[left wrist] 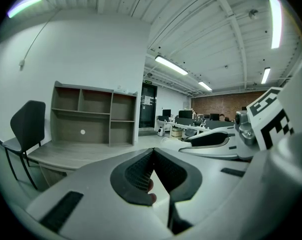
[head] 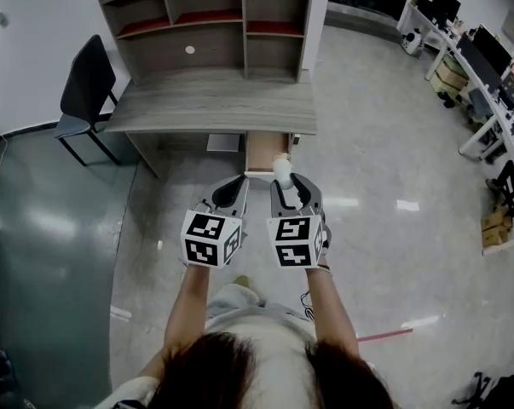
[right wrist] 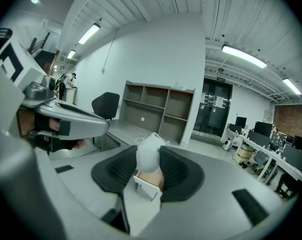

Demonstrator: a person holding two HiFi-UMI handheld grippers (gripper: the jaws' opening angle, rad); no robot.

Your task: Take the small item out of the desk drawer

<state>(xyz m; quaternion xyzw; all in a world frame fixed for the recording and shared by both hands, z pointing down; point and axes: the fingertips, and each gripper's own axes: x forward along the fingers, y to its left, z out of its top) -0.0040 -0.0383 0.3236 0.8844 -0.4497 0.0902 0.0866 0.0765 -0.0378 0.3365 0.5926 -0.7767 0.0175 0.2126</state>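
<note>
Small item [right wrist: 148, 153] between the right gripper [right wrist: 149, 168] pads [right wrist: 177, 171]: white, soft, cloth-like, matt, loose threads on top. Pads: black, finely ribbed. Gripper shell: smooth matt grey plastic. Counter [head: 214, 105] ahead of gripper: grey wood grain, matt. Floor [head: 384, 169] below: glossy, reflective.

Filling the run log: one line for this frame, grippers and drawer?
drawer: open | left gripper: shut, empty | right gripper: shut on small white item, above drawer front | stage: item out
</note>
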